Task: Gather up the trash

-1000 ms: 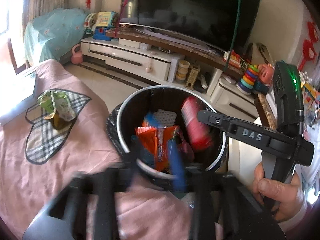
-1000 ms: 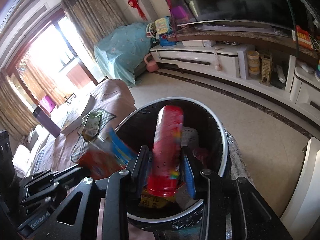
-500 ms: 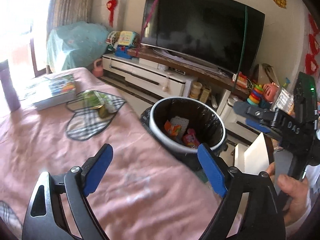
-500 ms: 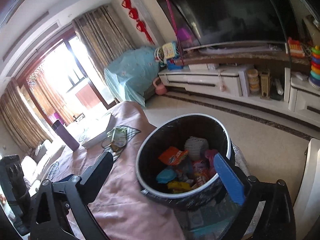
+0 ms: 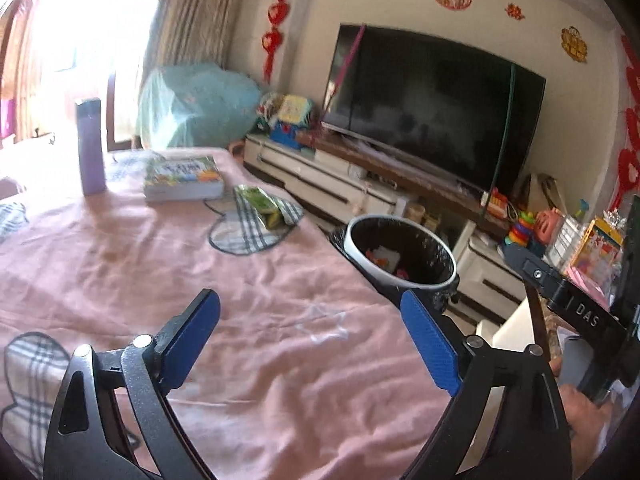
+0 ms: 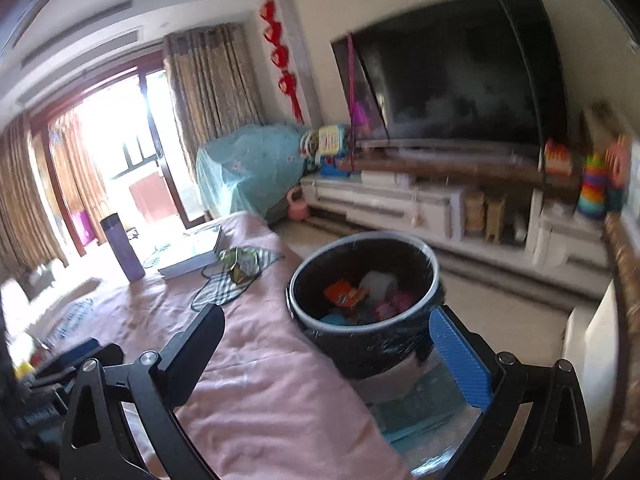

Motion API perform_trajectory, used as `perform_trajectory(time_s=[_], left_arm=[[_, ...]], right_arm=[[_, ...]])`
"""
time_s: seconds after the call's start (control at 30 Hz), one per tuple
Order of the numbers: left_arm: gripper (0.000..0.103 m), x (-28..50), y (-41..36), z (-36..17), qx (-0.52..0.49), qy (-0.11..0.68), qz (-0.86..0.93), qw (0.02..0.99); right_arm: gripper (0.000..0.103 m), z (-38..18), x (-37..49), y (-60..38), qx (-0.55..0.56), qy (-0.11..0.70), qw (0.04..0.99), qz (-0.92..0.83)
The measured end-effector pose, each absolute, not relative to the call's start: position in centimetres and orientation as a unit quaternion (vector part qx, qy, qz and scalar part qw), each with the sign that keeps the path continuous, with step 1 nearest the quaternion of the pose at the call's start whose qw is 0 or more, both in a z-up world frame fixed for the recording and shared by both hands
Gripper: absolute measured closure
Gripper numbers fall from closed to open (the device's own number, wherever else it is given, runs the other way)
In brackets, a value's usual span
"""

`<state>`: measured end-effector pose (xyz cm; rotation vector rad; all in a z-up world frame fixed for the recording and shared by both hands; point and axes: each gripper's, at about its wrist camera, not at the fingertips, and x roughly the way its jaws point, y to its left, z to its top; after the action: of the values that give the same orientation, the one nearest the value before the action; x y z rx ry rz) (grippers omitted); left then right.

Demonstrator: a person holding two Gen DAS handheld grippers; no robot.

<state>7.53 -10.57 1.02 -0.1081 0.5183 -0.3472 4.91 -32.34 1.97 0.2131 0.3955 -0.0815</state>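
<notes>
A black trash bin (image 5: 400, 254) with a white rim stands beside the pink-clothed table (image 5: 200, 272); it holds several colourful wrappers and a white crumpled piece (image 6: 360, 298). A green snack wrapper (image 5: 264, 206) lies on a plaid patch at the table's far edge, also in the right wrist view (image 6: 240, 262). My left gripper (image 5: 310, 336) is open and empty above the table, well short of the wrapper. My right gripper (image 6: 324, 350) is open and empty, just in front of the bin (image 6: 364, 304).
A purple bottle (image 5: 91, 146) and a book (image 5: 182, 179) sit at the table's far side. A TV (image 5: 432, 108) on a low white cabinet (image 5: 340, 188) with toys stands beyond the bin. A white chair (image 6: 592, 360) is at the right.
Both grippers let their trash fall into the bin and opened wide. Both then pulled up and back from the bin, the left one over the table.
</notes>
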Motion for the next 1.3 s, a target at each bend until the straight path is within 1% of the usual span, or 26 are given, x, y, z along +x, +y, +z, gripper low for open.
perform_trajectory(time_s=[0.03, 0.1, 0.2, 0.43, 0.8, 1.3], left_arm=[[0.000, 6.9, -10.3, 1.3, -0.050, 0.242, -0.163, 0.955], [0.000, 6.1, -9.9, 1.6, -0.043, 0.223, -0.143, 0.963], [0.000, 5.1, -9.7, 1.6, -0.027, 0.203, -0.117, 0.972], [0.000, 3.9, -9.4, 0.6, 0.007, 0.176, -0.076, 0.981], [0.000, 3.0, -9.8, 0.0, 0.027, 0.167, -0.054, 0.984], [0.000, 2.9, -9.9, -0.1, 0.025, 0.172, -0.056, 0.983]], right_arm=[[0.000, 2.5, 4.3, -32.0, 0.094, 0.182, 0.978, -0.046], [0.000, 3.2, 3.2, -31.1, 0.073, 0.155, 0.984, -0.055], [0.000, 3.2, 2.3, -30.1, 0.048, 0.137, 0.987, -0.069], [0.000, 1.6, 1.8, -29.3, 0.040, 0.135, 0.986, -0.087], [0.000, 0.6, 1.5, -29.3, 0.047, 0.138, 0.985, -0.092], [0.000, 0.7, 1.3, -29.2, 0.042, 0.134, 0.986, -0.089]])
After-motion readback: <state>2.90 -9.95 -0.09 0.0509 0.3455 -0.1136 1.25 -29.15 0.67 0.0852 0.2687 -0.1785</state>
